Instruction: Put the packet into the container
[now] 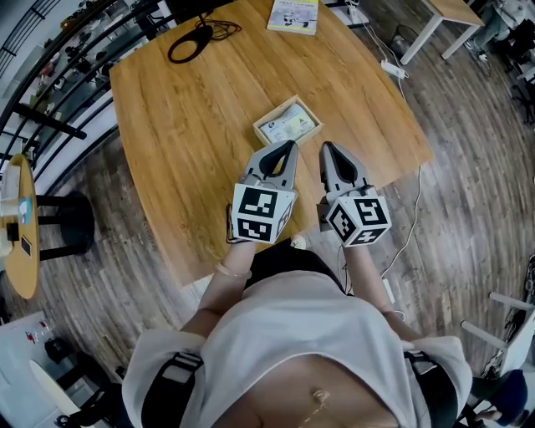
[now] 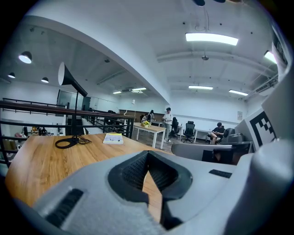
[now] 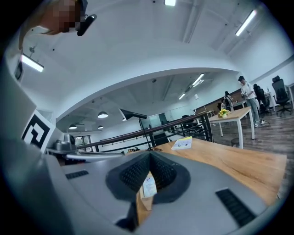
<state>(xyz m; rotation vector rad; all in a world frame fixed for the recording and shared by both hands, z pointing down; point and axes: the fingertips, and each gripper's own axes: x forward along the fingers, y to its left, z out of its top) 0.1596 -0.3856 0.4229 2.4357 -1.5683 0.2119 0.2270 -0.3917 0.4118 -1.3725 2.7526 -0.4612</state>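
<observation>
I hold both tongs over the near edge of the table (image 1: 184,125), side by side and close together, tips pointing away from me. My left tongs (image 1: 291,147) are closed: in the left gripper view the two dark ribbed pads (image 2: 133,170) meet at the tip, and through the narrow slit under them I see only wood, so nothing is held there. My right tongs (image 1: 327,148) are closed too; in the right gripper view the pads (image 3: 133,173) come together at the tip with nothing clamped between them. Through the gap below them I see the container (image 3: 141,202) with the packet (image 3: 148,183) in it, out on the table beyond the jaws, not touched by them. From the head view the container (image 1: 273,113) is a small shallow wooden box lying at an angle, just beyond the tips of both tongs and a little nearer the left ones. The packet (image 1: 290,125), white with a green patch, lies flat inside it. At the far edge of the table lies a book (image 1: 293,15) with a yellow and white cover, and to its left stands a black lamp (image 2: 70,79) with a coil of black cable (image 1: 191,43) at its foot. All three are well apart from the container.
</observation>
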